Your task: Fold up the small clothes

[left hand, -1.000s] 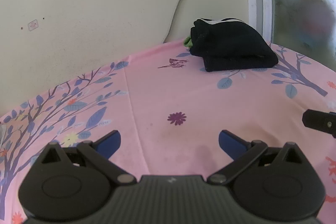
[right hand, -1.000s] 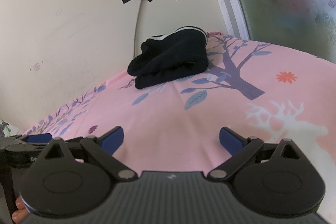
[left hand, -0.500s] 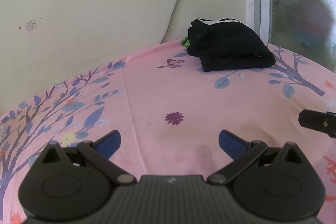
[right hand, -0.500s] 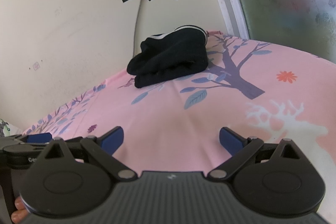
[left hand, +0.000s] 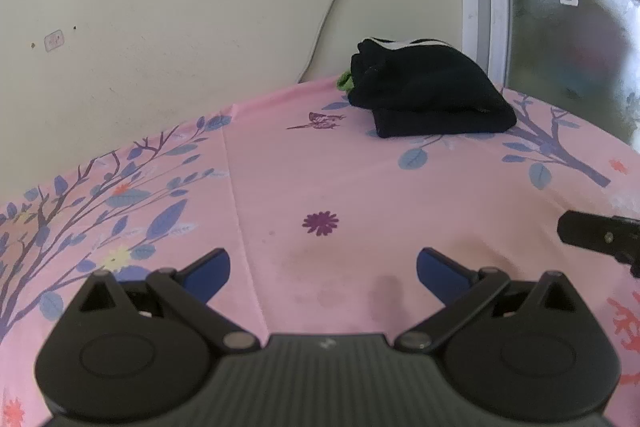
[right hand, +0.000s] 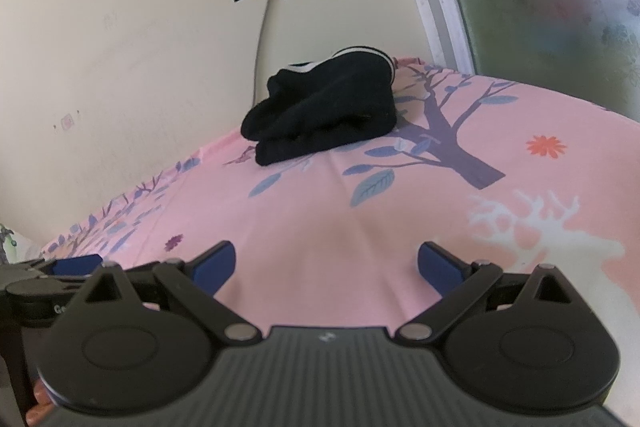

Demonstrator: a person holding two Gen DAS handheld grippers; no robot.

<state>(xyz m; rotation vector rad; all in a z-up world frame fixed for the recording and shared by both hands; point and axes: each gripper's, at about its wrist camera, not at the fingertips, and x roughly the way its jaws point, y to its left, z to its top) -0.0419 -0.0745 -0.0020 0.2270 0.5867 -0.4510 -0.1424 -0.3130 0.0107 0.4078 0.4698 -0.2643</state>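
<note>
A: Both grippers?
B: Left gripper (left hand: 323,269) and right gripper (right hand: 326,267) hang over the pink sheet (left hand: 340,187), jaws spread, empty, as before.
A: The clothes?
B: Black folded pile (right hand: 326,121) at the far wall, unmoved; the left view drifted slightly.

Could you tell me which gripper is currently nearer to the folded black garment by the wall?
Hard to call; both grippers sit well short of the black garment. The left gripper and the right gripper hover open, side by side over the pink cloth.
</note>
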